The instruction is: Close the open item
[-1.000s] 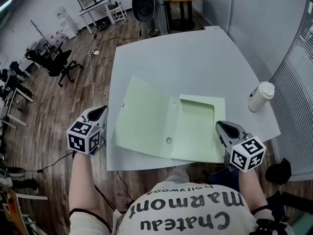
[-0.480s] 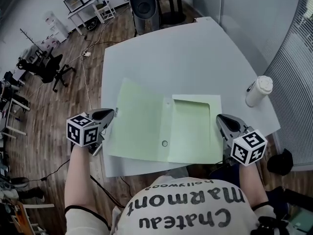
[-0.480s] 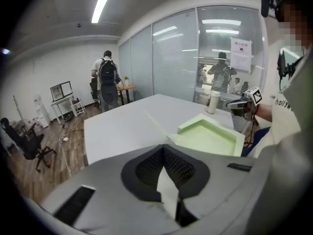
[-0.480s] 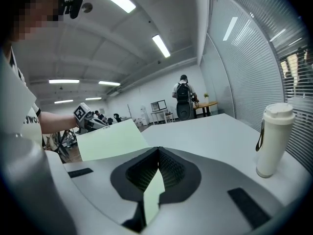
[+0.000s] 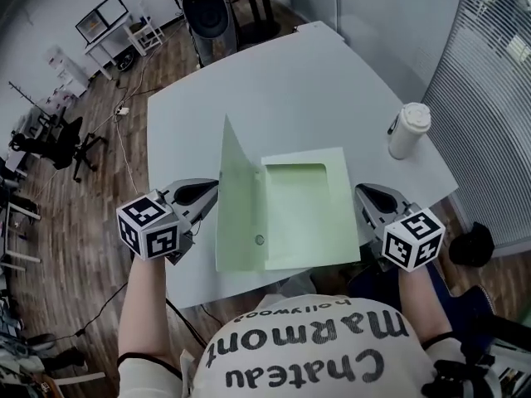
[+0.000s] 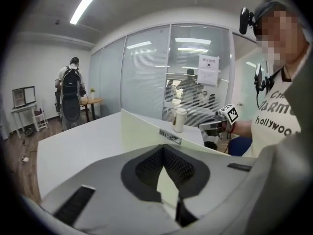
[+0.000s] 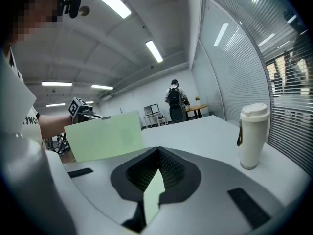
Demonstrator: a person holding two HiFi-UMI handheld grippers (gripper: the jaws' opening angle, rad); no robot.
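Note:
A pale green folder lies open on the grey table [image 5: 282, 81]. Its cover [image 5: 241, 197] stands nearly upright, and its base [image 5: 307, 214], with a pocket, lies flat. My left gripper [image 5: 211, 191] is shut, its tips against the cover's free edge near the label tab [image 6: 171, 136]. In the left gripper view the cover [image 6: 142, 131] rises just beyond the jaws [image 6: 164, 148]. My right gripper [image 5: 362, 192] is shut beside the base's right edge. Green shows through the slit under its tips [image 7: 157, 151]. The raised cover [image 7: 105, 136] faces it.
A white lidded cup [image 5: 408, 129] stands on the table to the right of the folder, close to the right gripper [image 7: 253, 136]. A black chair [image 5: 203, 15] and a round table stand beyond the far edge. A person with a backpack [image 6: 71, 94] stands at the back.
My left gripper has moved right to the cover's edge and swung the cover up from flat to nearly upright. The right gripper has stayed at the base's right edge.

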